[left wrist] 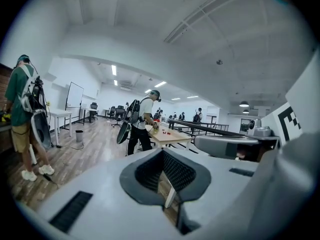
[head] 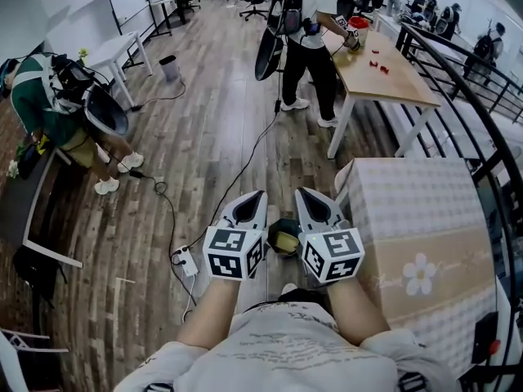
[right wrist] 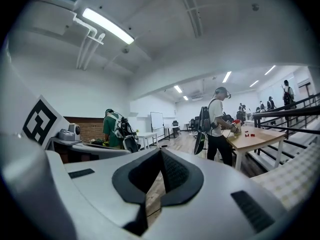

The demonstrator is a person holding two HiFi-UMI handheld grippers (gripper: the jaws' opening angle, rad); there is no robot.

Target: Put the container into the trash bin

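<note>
**Both claws shut and empty above the trash bin**

We hold the left claw [head: 255, 196] and the right claw [head: 305, 193] side by side, pointing away from us, high over the wooden floor [head: 204, 162]. In each gripper view the two jaws meet at their tips, with nothing between them. Down on the floor, seen between the two claws, stands the dark round trash bin [head: 273, 233]. A yellowish thing lies inside it, apparently the container [head: 288, 240]; it is too small for us to tell more. Just right of the bin stands a surface [head: 425, 211] under a checked cloth with a flower print. To the left, a white power strip [head: 186, 260] lies on the floor. Far off, a person [head: 315, 31] stands at a wooden surface [head: 392, 80], and a second person [head: 49, 104] in green bends over at the far left.
</note>
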